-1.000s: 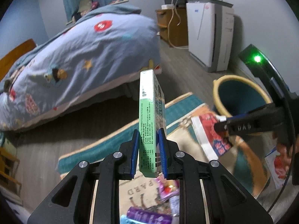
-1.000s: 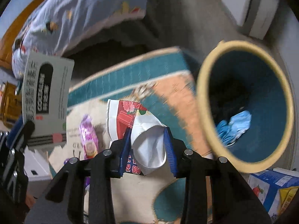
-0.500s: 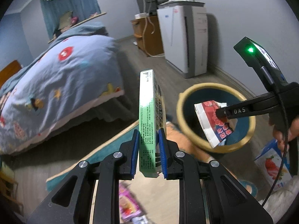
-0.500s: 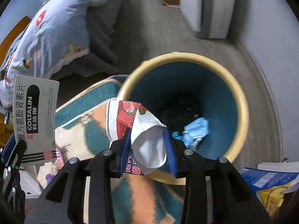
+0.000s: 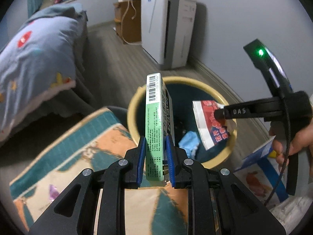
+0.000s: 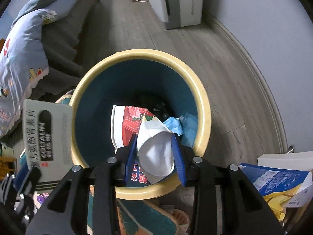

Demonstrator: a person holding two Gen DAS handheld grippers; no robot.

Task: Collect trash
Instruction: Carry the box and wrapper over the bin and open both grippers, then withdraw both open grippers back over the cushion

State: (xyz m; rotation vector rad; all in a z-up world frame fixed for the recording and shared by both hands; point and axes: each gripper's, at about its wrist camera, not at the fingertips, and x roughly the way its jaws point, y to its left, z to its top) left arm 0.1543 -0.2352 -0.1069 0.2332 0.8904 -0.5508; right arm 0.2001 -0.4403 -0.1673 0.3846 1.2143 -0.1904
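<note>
Both grippers holding trash over the bin

Right gripper is clamping a crumpled red-white wrapper at frame center – left gripper is pinching a green medicine box upright, mid-frame, above the bin's near rim.

The box had the word "COLTALIN" in white letters on a black patch, with big Chinese letters beside it that were too blurry to read. Its thin green side had a black barcode at the top and tiny print below. The right gripper had "DAS" on its black finger.
</note>
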